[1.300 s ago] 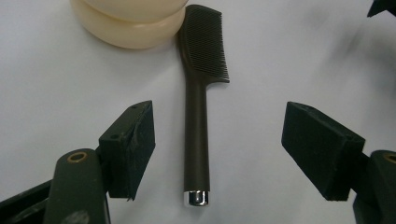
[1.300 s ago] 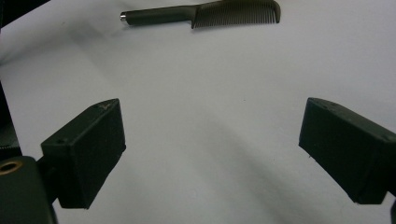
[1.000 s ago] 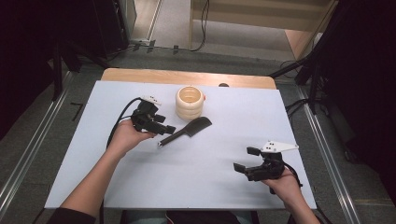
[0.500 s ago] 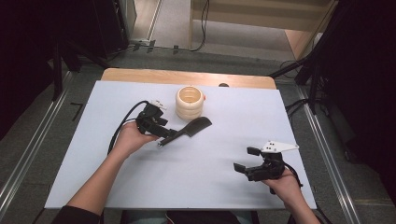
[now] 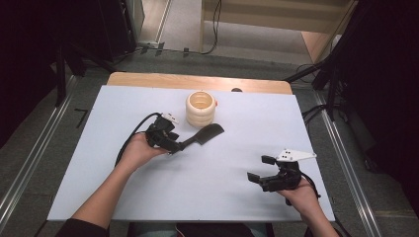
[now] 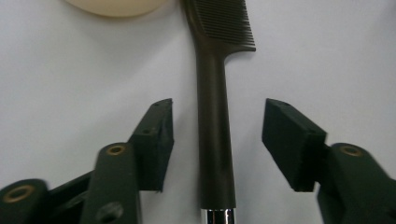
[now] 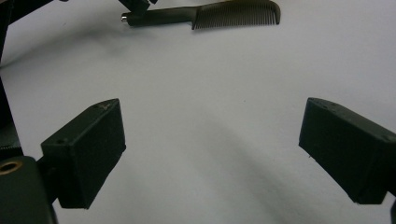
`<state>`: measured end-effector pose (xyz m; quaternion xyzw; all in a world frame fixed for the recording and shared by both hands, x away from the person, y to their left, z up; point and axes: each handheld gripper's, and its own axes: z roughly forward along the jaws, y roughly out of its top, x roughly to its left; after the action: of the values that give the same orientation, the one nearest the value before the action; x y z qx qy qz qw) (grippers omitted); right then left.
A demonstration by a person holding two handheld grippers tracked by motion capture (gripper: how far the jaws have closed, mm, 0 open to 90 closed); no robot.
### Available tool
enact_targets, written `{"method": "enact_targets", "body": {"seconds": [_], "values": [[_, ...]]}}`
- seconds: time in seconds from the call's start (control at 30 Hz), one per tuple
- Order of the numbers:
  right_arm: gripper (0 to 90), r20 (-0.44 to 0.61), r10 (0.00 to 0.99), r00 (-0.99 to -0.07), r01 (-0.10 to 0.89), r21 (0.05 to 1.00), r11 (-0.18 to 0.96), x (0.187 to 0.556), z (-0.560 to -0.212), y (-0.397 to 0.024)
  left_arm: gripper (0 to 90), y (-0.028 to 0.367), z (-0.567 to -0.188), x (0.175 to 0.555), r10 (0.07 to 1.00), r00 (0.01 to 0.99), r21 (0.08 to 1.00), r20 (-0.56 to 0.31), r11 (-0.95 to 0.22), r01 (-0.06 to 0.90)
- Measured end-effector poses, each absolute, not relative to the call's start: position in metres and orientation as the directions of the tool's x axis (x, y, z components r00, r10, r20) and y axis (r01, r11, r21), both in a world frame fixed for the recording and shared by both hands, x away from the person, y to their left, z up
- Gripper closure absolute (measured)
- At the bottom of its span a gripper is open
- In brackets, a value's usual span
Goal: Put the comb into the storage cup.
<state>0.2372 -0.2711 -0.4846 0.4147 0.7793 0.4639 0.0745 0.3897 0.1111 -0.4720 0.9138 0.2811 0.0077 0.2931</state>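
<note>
Comb (image 5: pixel 203 136) is what we are working on: one black comb, lying flat on the white table (image 5: pixel 148 197) just left of the middle of the high view, its toothed end pointing toward the upper right and its handle toward the lower left. Just above it, near the top centre of the table, we see one cream ribbed cup (image 5: pixel 201 108), standing upright with its mouth open; whether anything lies inside it we cannot tell. The comb's toothed end lies close below the cup, with a small gap between them.

We count two grippers. Our left gripper (image 6: pixel 217 135) sits over the comb's handle, and its jaws have just been closing: the handle runs between them, yet a gap remains on each side, so the pads do not press on it. Our right gripper (image 5: pixel 261 169) rests at the lower right of the high view, well apart from the comb, its jaws spread wide over bare table.
</note>
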Motion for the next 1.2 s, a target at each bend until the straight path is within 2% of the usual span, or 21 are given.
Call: {"method": "enact_targets", "body": {"seconds": [0.2, 0.37, 0.63, 1.2], "values": [[5.5, 0.268, 0.716, -0.645, 0.577, 0.784, 0.227, 0.237, -0.485, -0.271, 62.9, 0.106, -0.478, 0.386, 0.511, 0.853, 0.518, -0.108, -0.703, 0.487], [5.5, 0.266, 0.717, -0.645, 0.577, 0.784, 0.228, 0.237, -0.485, -0.271, 69.9, 0.100, -0.483, 0.382, 0.500, 0.866, 0.481, -0.031, -0.752, 0.451], [5.5, 0.263, 0.716, -0.646, 0.578, 0.781, 0.235, 0.237, -0.485, -0.270, 71.7, 0.093, -0.483, 0.376, 0.505, 0.863, 0.457, 0.033, -0.775, 0.436], [5.5, 0.267, 0.718, -0.643, 0.580, 0.782, 0.229, 0.239, -0.486, -0.271, 73.1, 0.097, -0.484, 0.378, 0.513, 0.858, 0.476, 0.003, -0.756, 0.450]]}}
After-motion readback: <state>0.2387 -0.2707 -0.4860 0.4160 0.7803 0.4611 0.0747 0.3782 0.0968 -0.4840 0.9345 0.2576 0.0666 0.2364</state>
